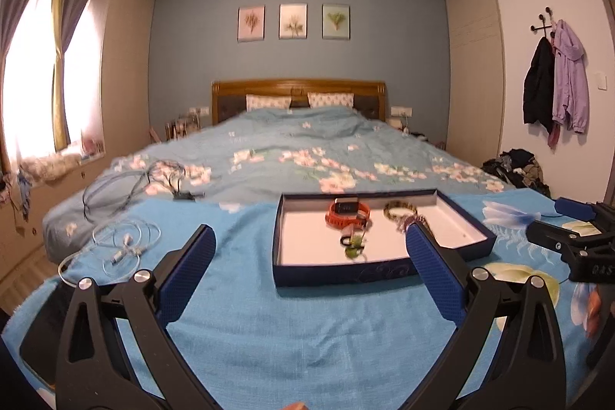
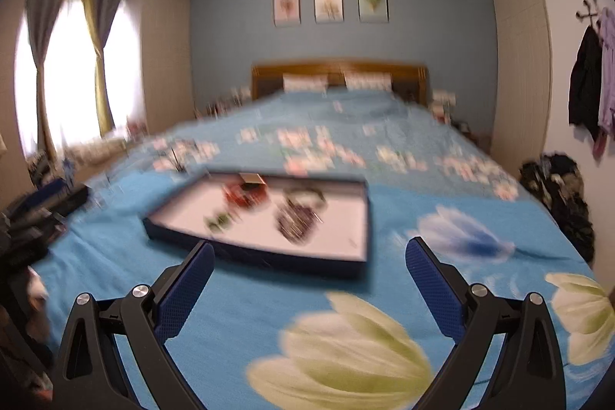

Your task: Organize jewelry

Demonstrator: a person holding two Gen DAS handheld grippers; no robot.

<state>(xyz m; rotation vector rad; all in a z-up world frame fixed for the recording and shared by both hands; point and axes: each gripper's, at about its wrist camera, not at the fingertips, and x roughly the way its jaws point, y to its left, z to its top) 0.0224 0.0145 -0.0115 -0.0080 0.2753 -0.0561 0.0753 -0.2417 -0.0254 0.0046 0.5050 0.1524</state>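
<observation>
A shallow dark-blue box [image 1: 342,273] with a white inside lies on the blue bedspread. In it are an orange watch [image 1: 348,214], a beaded bracelet [image 1: 399,208], a small green piece [image 1: 354,243] and a purple tangle partly hidden behind my finger. My left gripper [image 1: 310,237] is open, just short of the box's near wall, nothing between its fingers. The right wrist view is blurred: the same box [image 2: 265,252] lies ahead with the watch [image 2: 246,196] and a dark purple piece [image 2: 298,221]. My right gripper [image 2: 309,250] is open and empty; it also shows at the far right [image 1: 572,233].
Clear tubing [image 1: 123,244] and dark cables [image 1: 146,179] lie on the bed to the left of the box. A heap of clothes [image 1: 515,168] sits by the right wall under hung jackets [image 1: 557,83]. The bedspread's near part carries large flower prints [image 2: 346,348].
</observation>
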